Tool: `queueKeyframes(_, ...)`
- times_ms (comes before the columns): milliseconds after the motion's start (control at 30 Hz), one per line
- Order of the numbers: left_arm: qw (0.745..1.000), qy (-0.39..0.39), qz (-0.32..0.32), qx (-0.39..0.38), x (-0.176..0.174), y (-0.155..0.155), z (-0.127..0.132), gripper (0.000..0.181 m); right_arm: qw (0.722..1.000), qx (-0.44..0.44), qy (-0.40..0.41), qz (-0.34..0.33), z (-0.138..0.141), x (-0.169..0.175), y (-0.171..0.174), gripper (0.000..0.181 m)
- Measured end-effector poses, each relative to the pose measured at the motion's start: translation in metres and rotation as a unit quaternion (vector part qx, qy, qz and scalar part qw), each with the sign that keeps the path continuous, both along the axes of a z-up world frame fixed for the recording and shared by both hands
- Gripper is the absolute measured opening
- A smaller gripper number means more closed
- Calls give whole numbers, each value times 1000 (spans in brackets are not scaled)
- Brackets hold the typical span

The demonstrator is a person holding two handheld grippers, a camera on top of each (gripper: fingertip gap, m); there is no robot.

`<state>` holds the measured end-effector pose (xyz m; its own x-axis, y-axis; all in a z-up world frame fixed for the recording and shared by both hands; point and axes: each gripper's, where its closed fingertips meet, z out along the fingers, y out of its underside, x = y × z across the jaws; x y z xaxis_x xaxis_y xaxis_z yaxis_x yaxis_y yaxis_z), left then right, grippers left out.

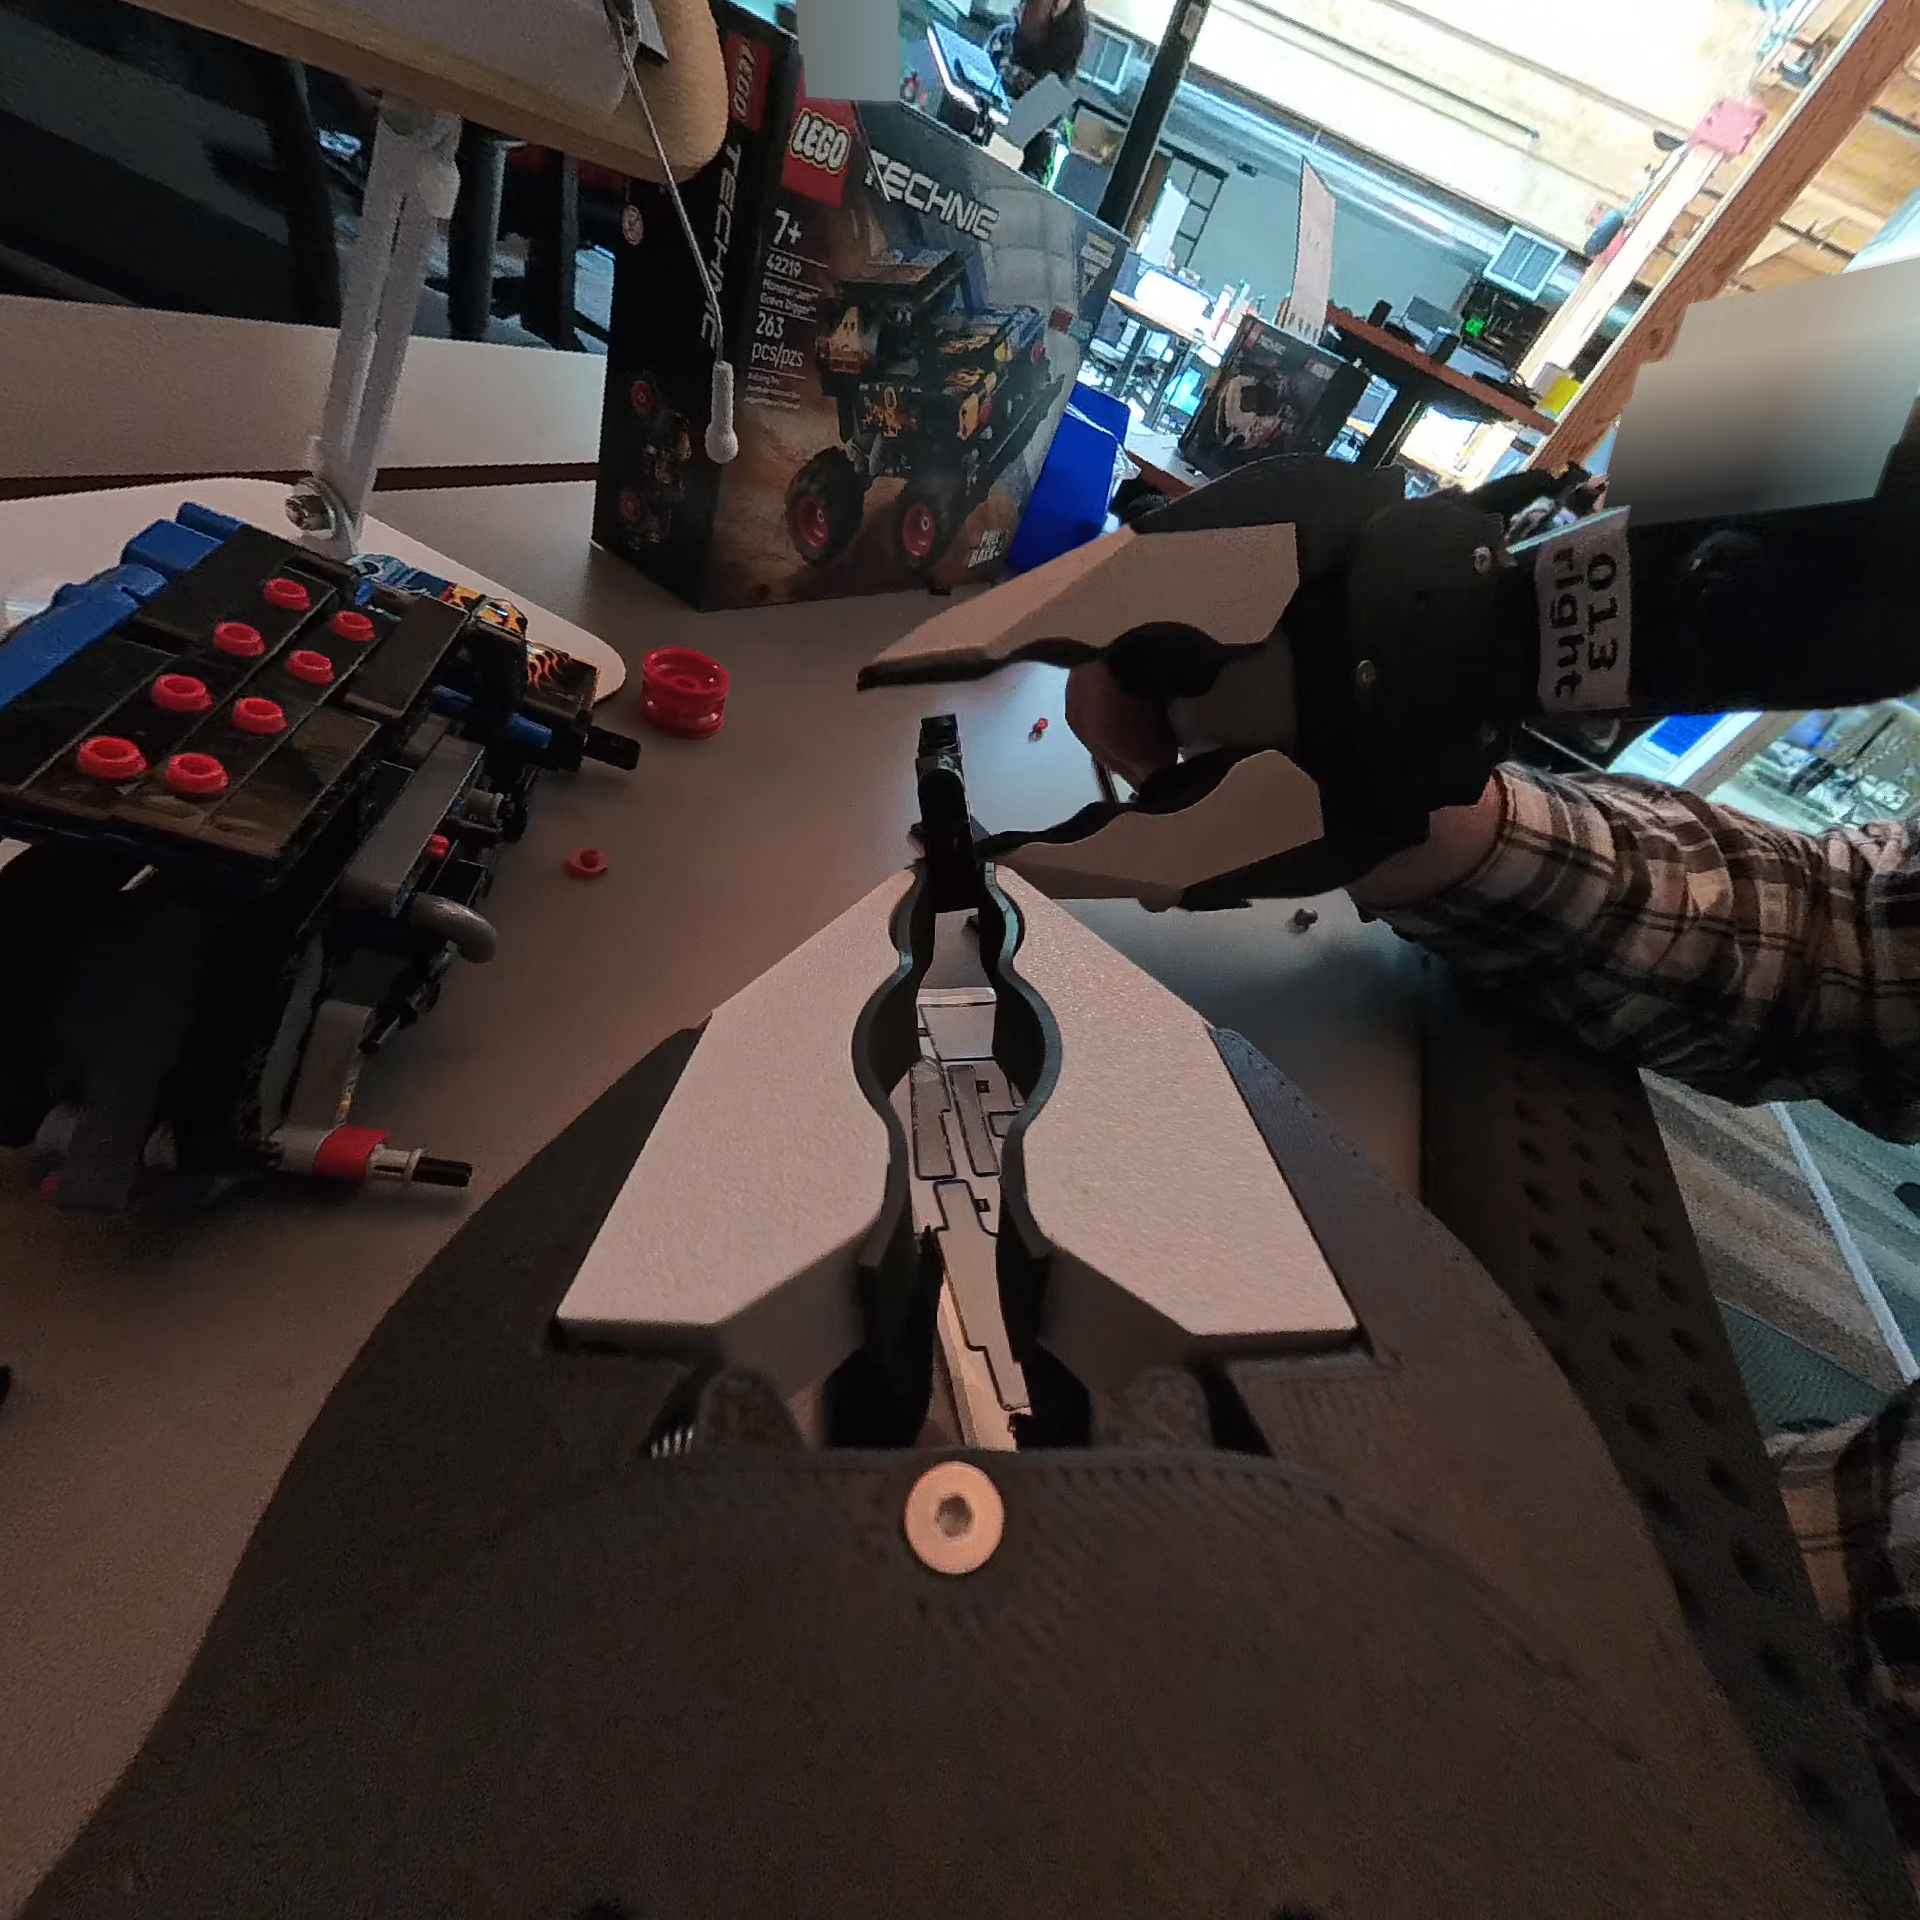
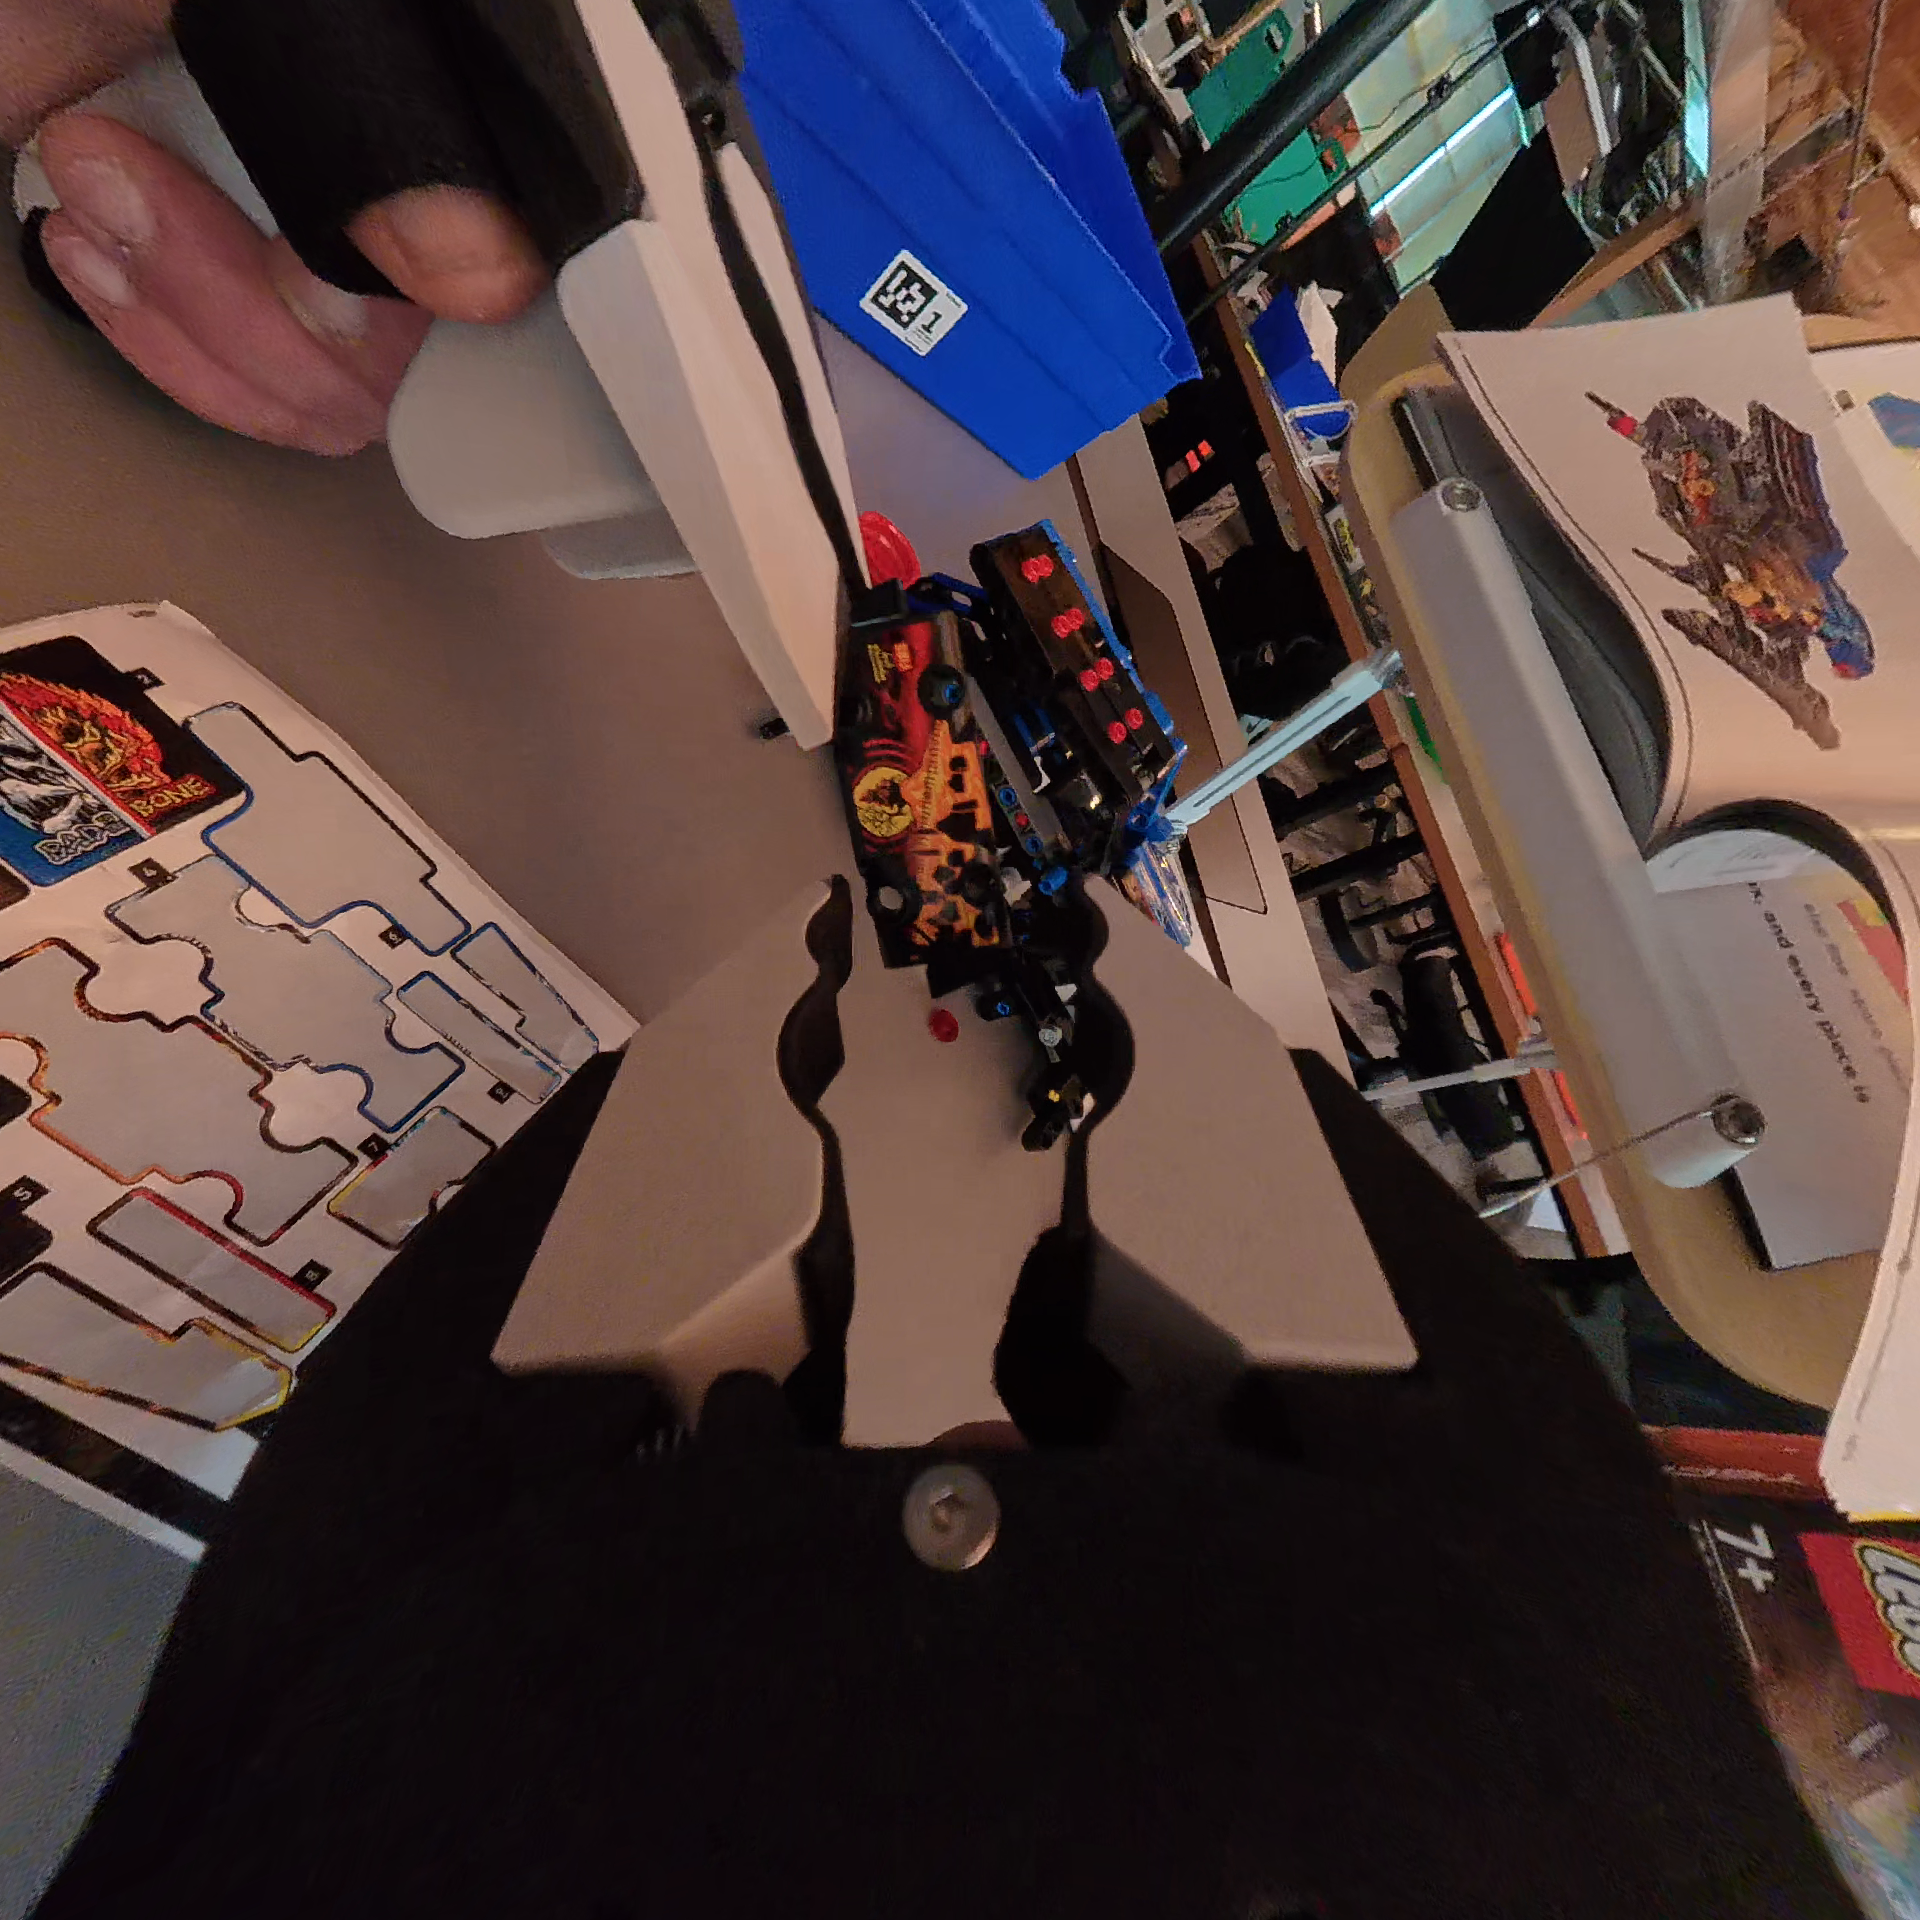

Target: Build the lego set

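Observation:
My left gripper (image 1: pixel 956 878) is shut on a small black lego piece (image 1: pixel 943 790) that sticks up past its tips. My right gripper (image 1: pixel 930 758) comes in from the right. It is open, with one finger above the piece and one beside it. In the right wrist view my right gripper (image 2: pixel 961 904) is open and empty. A white finger (image 2: pixel 727 499) of the left gripper reaches in from the upper left. The part-built black, blue and orange truck (image 1: pixel 239 748) lies on the table to the left and also shows in the right wrist view (image 2: pixel 935 790).
A red wheel hub (image 1: pixel 681 691) and a small red pin (image 1: pixel 587 860) lie near the truck. The set's box (image 1: pixel 862 395) stands behind. A sticker sheet (image 2: pixel 260 987), a blue bin (image 2: pixel 935 208) and an instruction booklet on a stand (image 2: pixel 1714 571) surround the work area. Left tips to right tips: about 4 cm.

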<state>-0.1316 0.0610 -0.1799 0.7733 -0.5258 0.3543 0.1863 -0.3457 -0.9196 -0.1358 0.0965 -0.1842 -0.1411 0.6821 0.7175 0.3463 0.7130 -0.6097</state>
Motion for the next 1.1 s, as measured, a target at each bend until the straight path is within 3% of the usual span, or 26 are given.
queueKeyframes(433, 999, -39, -5, -10, -1, -1, 1, 7, 1000, -9, -5, 13, -1, 1, -4, 23)
queueKeyframes(600, 1000, 14, 25, 1, -9, 3, 1, 20, 999, 37, -16, 12, -6, 1, -2, 23)
queueKeyframes(767, 997, 70, 29, -14, -8, 5, -8, 9, 997, 77, -30, 5, -11, -5, 0, 23)
queueKeyframes(900, 990, 123, 60, -23, -16, 14, -12, 11, 995, 87, -55, 5, -14, -14, 11, 23)
queueKeyframes(1000, 962, 238, 130, -15, -44, 27, -9, 37, 992, 102, -80, 6, -21, -24, 24, 23)
queueKeyframes(1100, 935, 316, 162, 6, -63, 37, 12, 44, 991, 106, -81, 3, -29, -29, 34, 23)
